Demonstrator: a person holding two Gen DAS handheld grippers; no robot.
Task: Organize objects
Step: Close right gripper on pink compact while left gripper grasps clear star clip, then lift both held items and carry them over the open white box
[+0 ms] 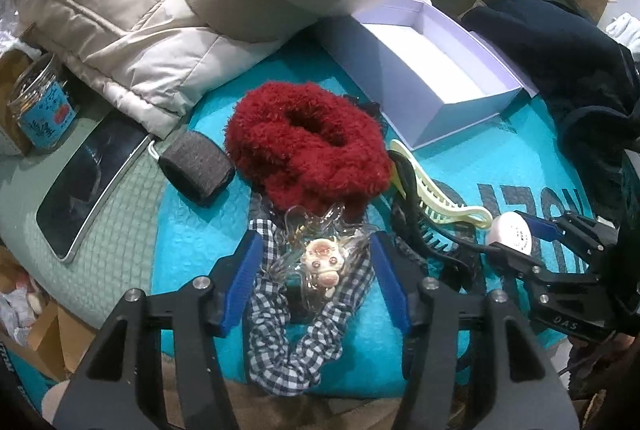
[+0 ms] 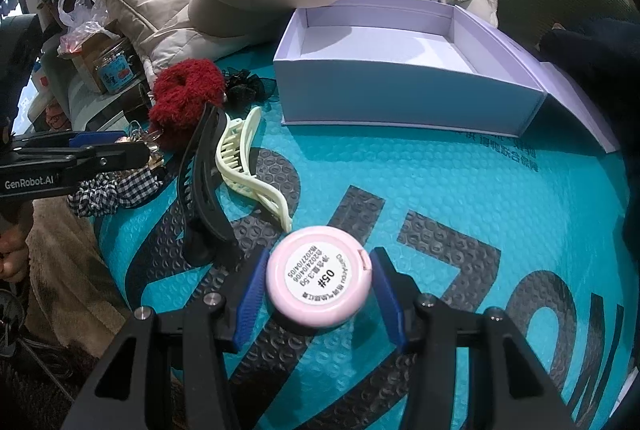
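The pink round compact (image 2: 316,280) lay flat, label side up, on the teal bubble mailer (image 2: 460,198), sitting between the blue pads of the right tongs (image 2: 318,290). Both pads were against its rim, so the right tongs were shut on it at roughly half their span, probably ready to carry it to the empty lavender box (image 2: 408,86) lying open farther back. Being round, the compact had no long axis; its printed text ran across the tongs' line.

Off to the left, the left tongs (image 1: 316,270) straddled a clear hair claw with a small cream cow charm (image 1: 322,262) that rested on a black-and-white gingham scrunchie (image 1: 296,342). Their pads stood clear of the claw on both sides, open about halfway and holding nothing. The claw's long axis ran roughly away from the camera, so the pads would likely close across its width.

Beyond it lay a fluffy red scrunchie (image 1: 308,154), and to its right a black banana clip (image 2: 204,182) and a cream one (image 2: 248,166) lay side by side, long axes running toward the box. The things seemed gathered on the mailer for sorting.
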